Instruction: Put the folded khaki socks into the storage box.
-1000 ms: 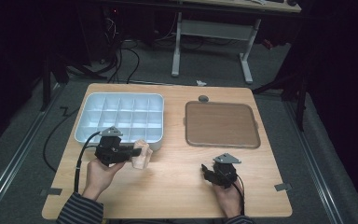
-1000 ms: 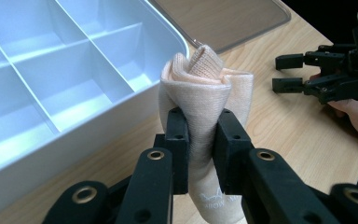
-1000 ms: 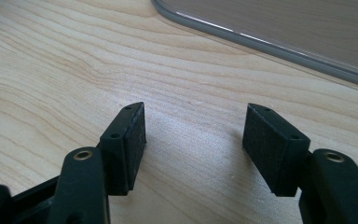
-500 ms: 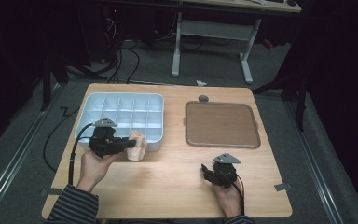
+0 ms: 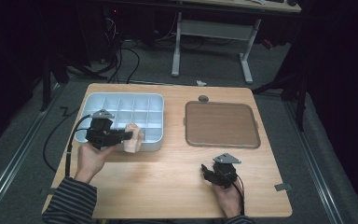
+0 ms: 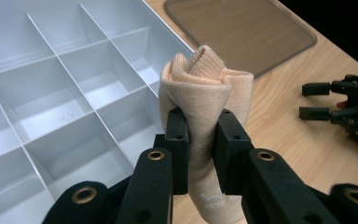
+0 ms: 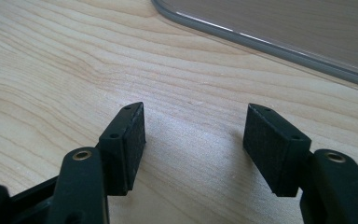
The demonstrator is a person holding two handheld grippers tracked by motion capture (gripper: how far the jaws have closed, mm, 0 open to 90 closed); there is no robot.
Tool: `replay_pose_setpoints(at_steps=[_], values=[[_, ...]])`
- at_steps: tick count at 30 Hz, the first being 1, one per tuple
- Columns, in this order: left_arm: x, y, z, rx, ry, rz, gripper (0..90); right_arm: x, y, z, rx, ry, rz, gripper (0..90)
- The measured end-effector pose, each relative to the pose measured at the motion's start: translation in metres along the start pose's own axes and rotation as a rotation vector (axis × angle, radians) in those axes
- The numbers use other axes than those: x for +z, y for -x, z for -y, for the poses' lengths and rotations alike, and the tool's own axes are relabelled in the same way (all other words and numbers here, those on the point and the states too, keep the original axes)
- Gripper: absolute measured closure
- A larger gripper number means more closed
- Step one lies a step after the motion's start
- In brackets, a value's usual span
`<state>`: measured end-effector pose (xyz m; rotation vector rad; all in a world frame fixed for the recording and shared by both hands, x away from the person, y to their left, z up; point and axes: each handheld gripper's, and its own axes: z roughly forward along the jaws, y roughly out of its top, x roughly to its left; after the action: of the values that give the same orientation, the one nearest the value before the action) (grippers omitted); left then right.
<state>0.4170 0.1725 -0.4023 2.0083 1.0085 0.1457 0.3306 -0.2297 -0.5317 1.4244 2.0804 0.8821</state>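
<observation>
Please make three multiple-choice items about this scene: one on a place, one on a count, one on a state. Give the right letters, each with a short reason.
1. Where is the rolled beige sock?
A. On the brown tray
B. Between the jaws of the left gripper, at the near edge of the white divided box
C. On the floor

2. How many grippers are held by hands at the table?
A. One
B. Two
C. Three

3. How do the jaws of the right gripper stand?
A. Shut on the sock
B. Shut on the tray edge
C. Open, with nothing between them

Answers:
1 B: the left gripper view shows both pads pressing the sock, with the box compartments just beyond.
2 B: the high view shows one in each hand.
3 C: the right gripper view shows bare wood of the table in the gap.
</observation>
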Motion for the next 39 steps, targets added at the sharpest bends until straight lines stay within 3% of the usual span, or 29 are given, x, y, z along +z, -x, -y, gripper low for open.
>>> replay_pose_setpoints(at_steps=[6, 23, 39], values=[[-0.001, -0.007, -0.007, -0.001, -0.004, -0.024, 78.0, 0.0, 0.0, 0.0, 0.0, 0.0, 0.0, 39.1], [0.007, -0.04, -0.009, -0.077, 0.003, -0.043, 77.9, 0.0, 0.0, 0.0, 0.001, 0.0, 0.001, 39.0], [0.022, -0.061, -0.006, -0.105, -0.054, -0.061, 77.9, 0.0, 0.0, 0.0, 0.002, 0.0, 0.001, 39.0]])
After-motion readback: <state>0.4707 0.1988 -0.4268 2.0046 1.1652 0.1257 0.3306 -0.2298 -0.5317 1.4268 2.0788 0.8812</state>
